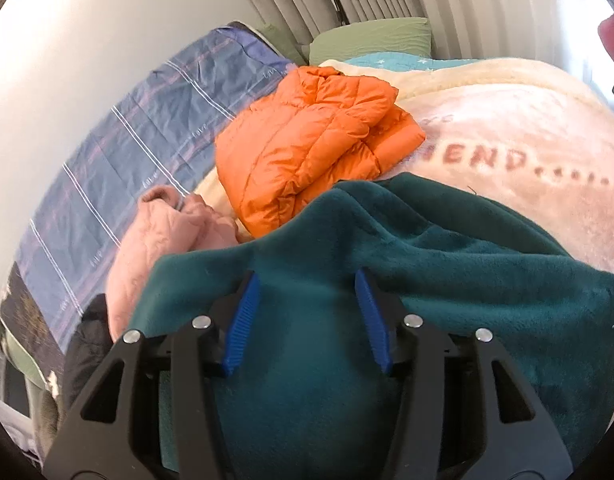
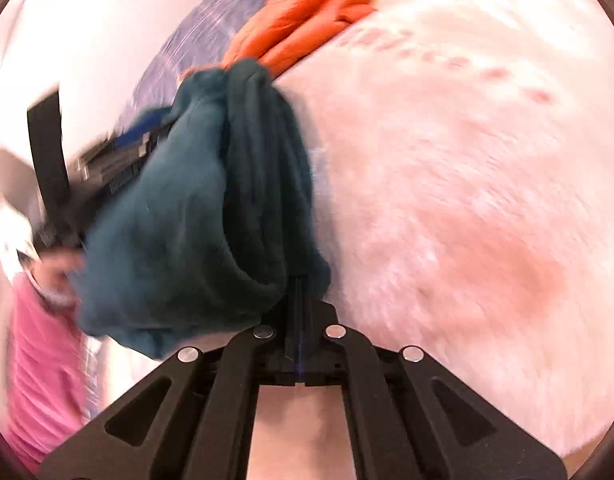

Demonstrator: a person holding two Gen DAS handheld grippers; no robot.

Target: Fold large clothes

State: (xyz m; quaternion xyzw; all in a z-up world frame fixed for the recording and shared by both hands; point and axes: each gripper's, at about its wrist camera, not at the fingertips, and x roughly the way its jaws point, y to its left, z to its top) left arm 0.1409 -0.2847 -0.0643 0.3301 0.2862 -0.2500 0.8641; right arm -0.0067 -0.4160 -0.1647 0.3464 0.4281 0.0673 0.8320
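Pale pink blanket (image 2: 467, 200) fills the frame's right side, under my bunched teal fleece (image 2: 195, 208). My right gripper (image 2: 299, 292) clamps its thick fold; my left gripper (image 1: 307, 280) stands apart over plush teal cloth.

Blanket lettering: the pale pink fleece blanket (image 1: 507, 120) is showing the reddish capitals "END" followed by a row of dots; a letter before them is looking like an "N" or "W" but is too smeared to settle.
Lettering start: the orange puffer jacket (image 1: 307, 140) is covering the beginning of that line.
Sheet script: the blue striped sheet (image 1: 127, 128) is carrying small white words, too tiny to read.
Right wrist view: the blanket's marks are blurring past reading.
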